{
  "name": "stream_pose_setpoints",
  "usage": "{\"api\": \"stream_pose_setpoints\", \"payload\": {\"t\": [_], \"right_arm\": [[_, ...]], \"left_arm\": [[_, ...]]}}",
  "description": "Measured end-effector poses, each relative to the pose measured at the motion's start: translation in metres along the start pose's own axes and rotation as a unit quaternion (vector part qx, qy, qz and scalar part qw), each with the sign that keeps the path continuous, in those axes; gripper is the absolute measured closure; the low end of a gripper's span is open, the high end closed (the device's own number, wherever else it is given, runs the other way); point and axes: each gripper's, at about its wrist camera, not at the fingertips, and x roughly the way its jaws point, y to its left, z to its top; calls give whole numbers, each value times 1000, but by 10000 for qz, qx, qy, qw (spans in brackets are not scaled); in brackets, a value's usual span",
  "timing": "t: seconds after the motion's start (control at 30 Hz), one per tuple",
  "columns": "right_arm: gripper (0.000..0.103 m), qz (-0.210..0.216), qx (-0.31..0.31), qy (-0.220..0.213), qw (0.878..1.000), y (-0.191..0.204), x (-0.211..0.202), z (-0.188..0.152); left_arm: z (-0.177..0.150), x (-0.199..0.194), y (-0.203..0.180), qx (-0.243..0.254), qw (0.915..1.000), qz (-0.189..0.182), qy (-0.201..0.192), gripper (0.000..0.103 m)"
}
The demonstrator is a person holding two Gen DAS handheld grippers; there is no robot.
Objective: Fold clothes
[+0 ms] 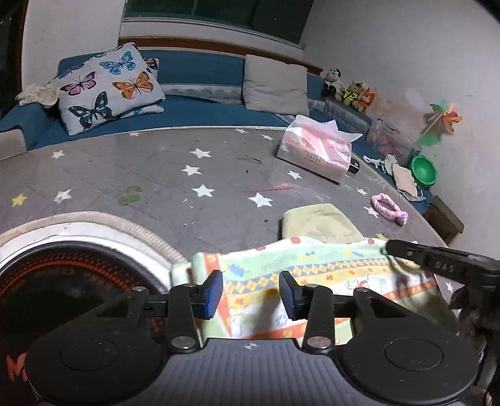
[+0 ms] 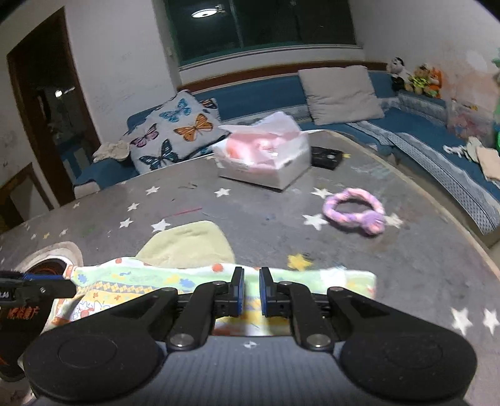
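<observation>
Dim indoor light falls from a ceiling lamp (image 2: 204,13) mirrored in the dark window (image 2: 265,28), and both fisheye views bend strongly at their edges (the right wrist view smeared with blur).

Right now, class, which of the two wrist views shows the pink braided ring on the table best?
The right wrist view: the pink braided ring lies whole and large on the table, slightly blurred. The left wrist view shows the same ring small, flattened toward the table's right edge.
</observation>
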Motion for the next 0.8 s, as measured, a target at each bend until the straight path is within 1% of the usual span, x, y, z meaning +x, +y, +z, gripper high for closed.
{"api": "stream_pose_setpoints", "payload": {"t": [0.1,0.23,0.33,0.47,0.53,0.63,0.7,0.73,0.77,0.8], "right_arm": [[92,11,-151,106,9998,8,15,1],[91,-12,-257,64,9996,12,17,0],[89,88,-226,27,9997,14,5,0],[86,320,-473,47,9984,25,-11,-5],[80,429,-641,101,9970,33,-18,-11],[76,554,-865,180,9945,46,-30,-27],[74,554,-980,179,9935,52,-38,-35],[69,557,-1048,166,9928,55,-44,-40],[67,560,-1115,153,9921,58,-50,-45],[67,548,-1190,130,9913,61,-55,-50]], "left_arm": [[4,8,-4,64,10000,-5,23,61],[6,12,-13,175,9998,-36,8,61],[6,11,-22,303,9995,-79,-58,59],[3,14,-32,470,9988,-96,-60,59],[-1,17,-34,517,9986,-78,-15,59],[-8,20,-35,600,9982,-6,23,59],[-12,17,-34,604,9982,32,14,58],[-14,13,-34,609,9981,38,-17,56],[-17,8,-33,626,9980,38,-55,53],[-20,4,-32,649,9978,47,-84,52]]}}
